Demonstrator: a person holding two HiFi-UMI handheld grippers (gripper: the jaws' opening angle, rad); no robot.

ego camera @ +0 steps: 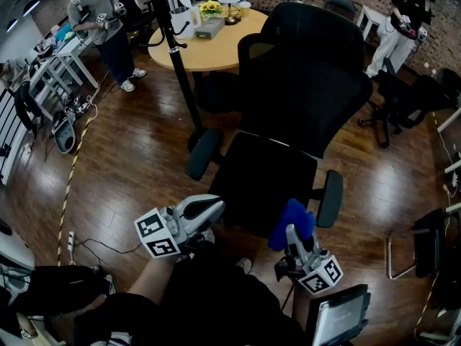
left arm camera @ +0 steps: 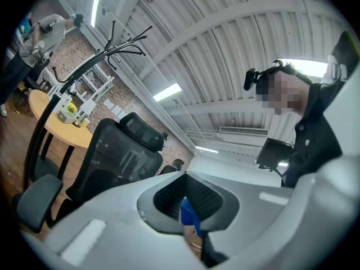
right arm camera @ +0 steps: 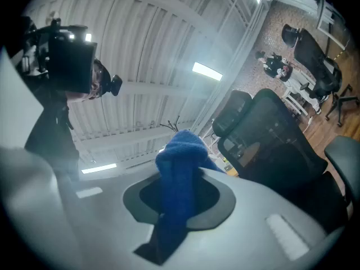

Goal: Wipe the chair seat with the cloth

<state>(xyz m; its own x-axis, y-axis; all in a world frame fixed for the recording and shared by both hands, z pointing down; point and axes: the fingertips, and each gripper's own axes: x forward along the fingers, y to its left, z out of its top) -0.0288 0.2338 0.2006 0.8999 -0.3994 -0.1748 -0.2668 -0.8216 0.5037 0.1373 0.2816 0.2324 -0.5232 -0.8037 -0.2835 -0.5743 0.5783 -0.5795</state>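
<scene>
A black office chair stands in the middle of the head view, and its seat (ego camera: 261,180) lies just in front of both grippers. My right gripper (ego camera: 294,231) is at the seat's near right corner, shut on a blue cloth (ego camera: 291,220) that bunches up above its jaws. In the right gripper view the blue cloth (right arm camera: 181,162) fills the gap of the right gripper (right arm camera: 179,193), with the chair (right arm camera: 277,142) to the right. My left gripper (ego camera: 214,207) hovers at the seat's near left edge, jaws together and empty. The left gripper (left arm camera: 184,178) view shows the chair (left arm camera: 118,159) beyond.
A round wooden table (ego camera: 189,49) with a lamp and flowers stands behind the chair, and a black coat-stand pole (ego camera: 178,63) rises beside it. Two people (ego camera: 97,21) (ego camera: 403,21) stand at the back. Another dark chair (ego camera: 409,101) is at right; cables (ego camera: 72,240) lie on the floor at left.
</scene>
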